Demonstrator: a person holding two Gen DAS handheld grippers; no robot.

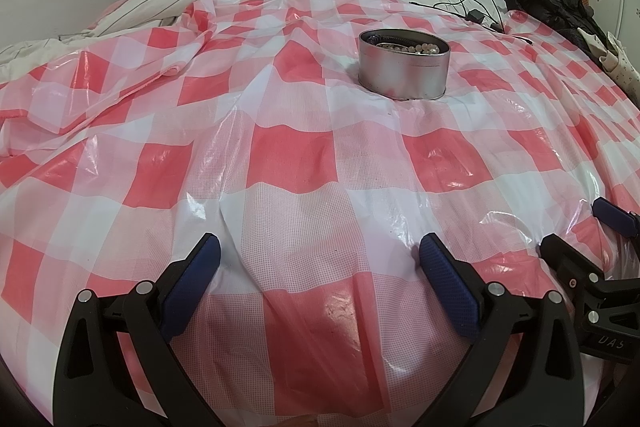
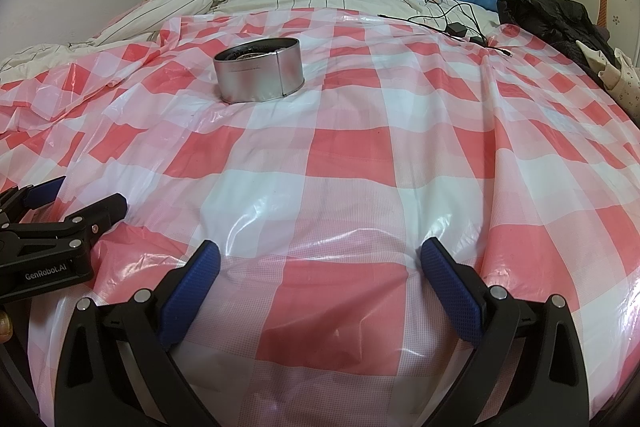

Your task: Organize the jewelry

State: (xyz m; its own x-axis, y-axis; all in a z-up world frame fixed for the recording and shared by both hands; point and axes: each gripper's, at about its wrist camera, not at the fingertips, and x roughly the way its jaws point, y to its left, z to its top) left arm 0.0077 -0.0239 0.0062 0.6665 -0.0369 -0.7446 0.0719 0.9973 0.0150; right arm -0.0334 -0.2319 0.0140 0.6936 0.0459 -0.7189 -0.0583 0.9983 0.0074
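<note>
Tin (image 1: pixel 404 65) with beads: mid-bed on checked sheet (image 1: pixel 280 155) | ahead-right of left hand-held gripper (image 1: pixel 320 259), ahead-left of right hand-held gripper (image 2: pixel 320 259) | both spread, empty | distance about equal

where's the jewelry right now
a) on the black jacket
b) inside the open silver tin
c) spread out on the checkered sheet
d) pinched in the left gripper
b: the left wrist view shows beads piled inside the lidless silver tin, while the left gripper and right gripper are both open and hold nothing.
</note>
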